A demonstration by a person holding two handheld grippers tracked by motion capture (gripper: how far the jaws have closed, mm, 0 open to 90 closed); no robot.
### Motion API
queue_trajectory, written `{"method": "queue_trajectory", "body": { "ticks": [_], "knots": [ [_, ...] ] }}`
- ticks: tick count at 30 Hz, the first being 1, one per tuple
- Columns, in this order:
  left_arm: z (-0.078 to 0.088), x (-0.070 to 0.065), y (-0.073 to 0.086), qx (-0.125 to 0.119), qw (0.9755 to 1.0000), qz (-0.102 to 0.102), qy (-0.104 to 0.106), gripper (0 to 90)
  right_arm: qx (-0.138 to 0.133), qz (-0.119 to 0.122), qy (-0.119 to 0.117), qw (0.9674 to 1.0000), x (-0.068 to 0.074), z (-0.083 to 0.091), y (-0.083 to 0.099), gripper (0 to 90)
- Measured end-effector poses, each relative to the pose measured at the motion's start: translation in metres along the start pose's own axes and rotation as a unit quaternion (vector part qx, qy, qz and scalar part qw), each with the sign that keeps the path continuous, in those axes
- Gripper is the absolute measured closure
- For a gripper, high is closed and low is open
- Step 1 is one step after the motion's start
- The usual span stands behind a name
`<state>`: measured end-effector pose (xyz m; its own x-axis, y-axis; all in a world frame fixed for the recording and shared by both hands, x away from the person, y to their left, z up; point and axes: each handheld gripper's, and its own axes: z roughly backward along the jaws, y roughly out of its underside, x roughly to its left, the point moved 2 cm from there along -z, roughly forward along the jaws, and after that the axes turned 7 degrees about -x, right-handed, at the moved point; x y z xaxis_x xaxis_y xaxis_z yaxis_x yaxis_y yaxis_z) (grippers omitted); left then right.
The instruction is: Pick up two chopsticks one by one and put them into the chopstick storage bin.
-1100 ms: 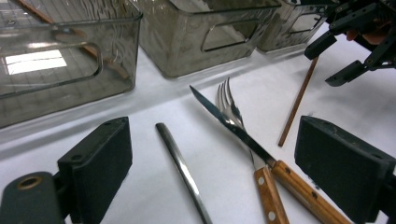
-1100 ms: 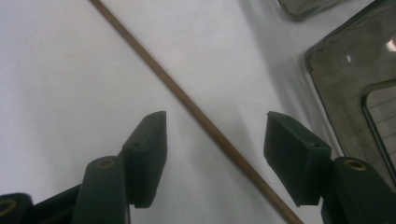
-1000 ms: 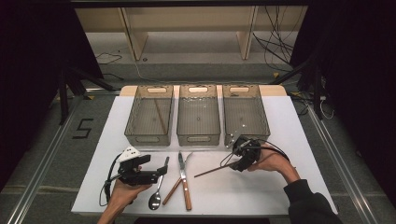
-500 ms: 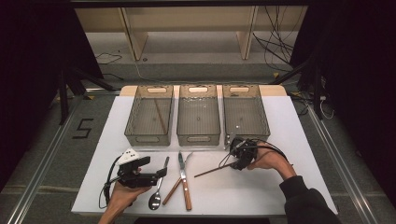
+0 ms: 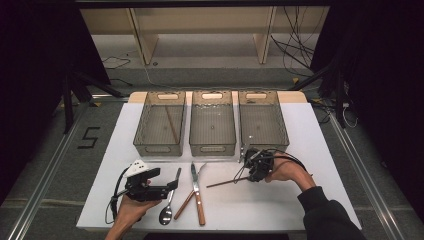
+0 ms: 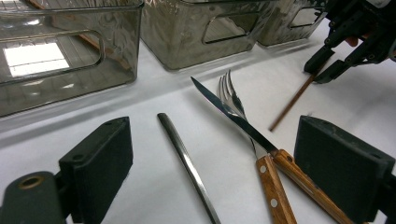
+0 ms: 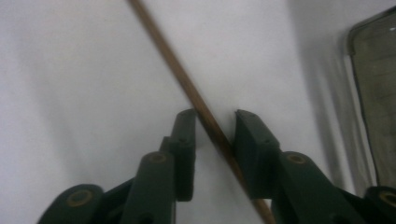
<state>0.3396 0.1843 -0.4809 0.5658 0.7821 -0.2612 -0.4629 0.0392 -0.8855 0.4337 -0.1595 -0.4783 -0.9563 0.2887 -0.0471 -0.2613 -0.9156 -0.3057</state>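
Our left gripper waited with jaws spread over the spoon near the worktop's front edge. Our right gripper, jaws just closing around the chopstick without yet pinching, stood before the right bin; the left bin already held one chopstick.

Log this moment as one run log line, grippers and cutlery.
right gripper: jaws just closing around thin brown wooden chopstick, gap visible | left gripper: open over steel spoon handle | stage: grasping chopstick
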Motion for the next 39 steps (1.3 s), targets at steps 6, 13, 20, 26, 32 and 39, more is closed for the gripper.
{"method": "queue_trajectory", "body": {
  "ticks": [6, 13, 20, 26, 32, 39],
  "knots": [
    [-0.001, 0.001, 0.001, 0.002, 1.0, 0.002, -0.001, 11.4, 0.015, 0.037, 0.003, 0.9992, 0.008, 0.0, -0.002, 81.4],
    [-0.001, 0.002, 0.001, 0.002, 1.0, 0.003, -0.003, 11.7, 0.02, 0.061, 0.011, 0.9979, 0.013, 0.0, -0.003, 84.5],
    [-0.001, 0.003, 0.001, 0.003, 1.0, 0.003, -0.004, 12.0, 0.011, 0.068, 0.013, 0.9976, 0.016, 0.003, -0.002, 85.3],
    [-0.001, 0.001, 0.0, 0.004, 1.0, 0.006, -0.003, 12.0, -0.03, 0.05, 0.024, 0.998, 0.022, 0.019, 0.0, 85.4],
    [-0.001, -0.005, -0.004, 0.001, 0.9998, 0.015, 0.01, 12.2, -0.104, 0.0, 0.027, 0.9942, 0.029, 0.038, -0.001, 85.4],
    [-0.009, -0.02, -0.013, 0.003, 0.9991, 0.022, 0.035, 13.1, -0.194, -0.055, 0.038, 0.9786, 0.039, 0.049, -0.009, 85.4]
  ]
}}
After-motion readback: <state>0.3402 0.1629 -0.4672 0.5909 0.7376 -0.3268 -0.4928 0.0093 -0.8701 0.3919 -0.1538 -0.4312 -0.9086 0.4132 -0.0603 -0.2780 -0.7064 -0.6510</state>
